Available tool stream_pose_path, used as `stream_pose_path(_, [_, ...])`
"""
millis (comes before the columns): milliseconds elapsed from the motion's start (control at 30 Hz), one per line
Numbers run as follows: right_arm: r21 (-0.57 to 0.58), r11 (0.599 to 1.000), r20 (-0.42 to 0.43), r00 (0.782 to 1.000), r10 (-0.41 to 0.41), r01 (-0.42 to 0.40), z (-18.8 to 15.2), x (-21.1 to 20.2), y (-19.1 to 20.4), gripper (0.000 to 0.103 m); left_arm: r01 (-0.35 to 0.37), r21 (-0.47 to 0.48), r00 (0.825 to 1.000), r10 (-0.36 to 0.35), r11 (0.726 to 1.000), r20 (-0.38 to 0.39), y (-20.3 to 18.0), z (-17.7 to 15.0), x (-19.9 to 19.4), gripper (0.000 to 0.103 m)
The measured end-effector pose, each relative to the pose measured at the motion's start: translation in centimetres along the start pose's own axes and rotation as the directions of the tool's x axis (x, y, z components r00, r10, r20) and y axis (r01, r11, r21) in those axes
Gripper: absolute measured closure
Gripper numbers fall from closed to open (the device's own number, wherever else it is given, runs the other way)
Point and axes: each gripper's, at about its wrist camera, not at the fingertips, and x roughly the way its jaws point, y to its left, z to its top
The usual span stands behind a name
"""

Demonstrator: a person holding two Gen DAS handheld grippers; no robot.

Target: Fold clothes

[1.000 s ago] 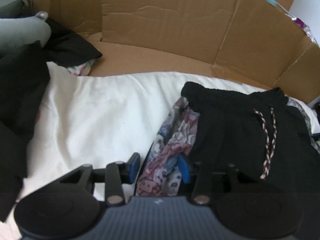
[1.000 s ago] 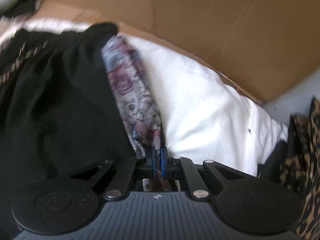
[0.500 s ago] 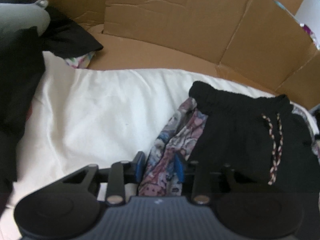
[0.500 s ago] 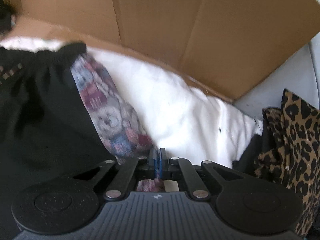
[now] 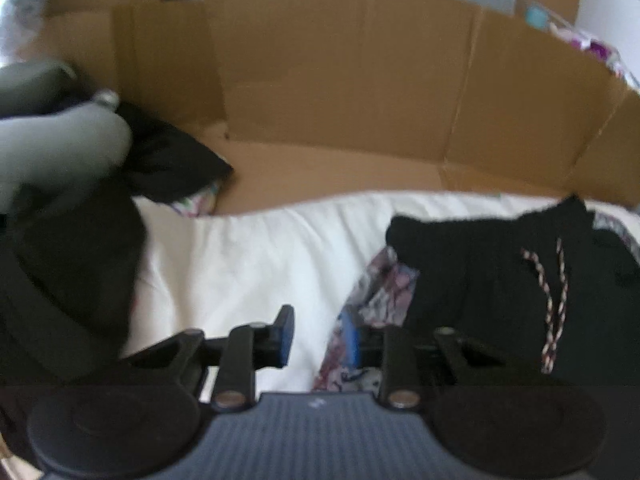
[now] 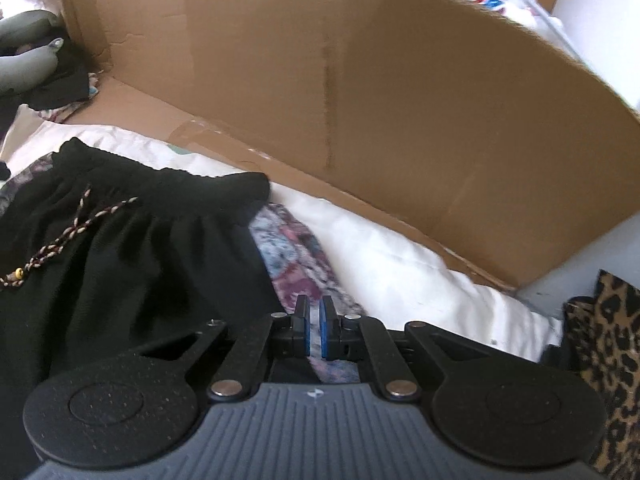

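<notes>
Both grippers lifted; left gripper (image 5: 318,334) jaws closing, patterned cloth (image 5: 382,292) off its right finger, unpinched; right gripper (image 6: 314,330) clamps cloth edge.

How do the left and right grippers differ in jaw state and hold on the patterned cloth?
The left gripper, jaws just closing, shows a gap, the patterned cloth only at one finger. The right gripper is shut on that cloth. Both point down at the black drawstring shorts on white bedding.

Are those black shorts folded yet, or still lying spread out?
Still spread. The black shorts lie flat on the white sheet, waistband at full width, drawstring on top and patterned fabric showing along the side edges.
</notes>
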Motion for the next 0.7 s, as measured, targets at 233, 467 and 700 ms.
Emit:
stream_pose_path(233, [0.058, 0.998, -0.031, 0.999, -0.015, 0.017, 0.5, 3.1, 1.8, 0.100, 0.125, 0.032, 0.992, -0.125, 0.992, -0.015, -3.2, 0.5, 0.6, 0.076])
stream_pose_path(467, [0.190, 0.979, -0.056, 0.997, -0.061, 0.071, 0.3, 5.9, 0.9, 0.091, 0.058, 0.005, 0.994, -0.057, 0.998, -0.091, -3.0, -1.0, 5.9, 0.092])
stream_pose_path(700, [0.183, 0.966, -0.092, 0.982, -0.167, 0.181, 1.2, 5.7, 1.8, 0.090, -0.029, 0.007, 0.994, 0.029, 1.000, -0.108, -3.3, -0.3, 5.9, 0.100])
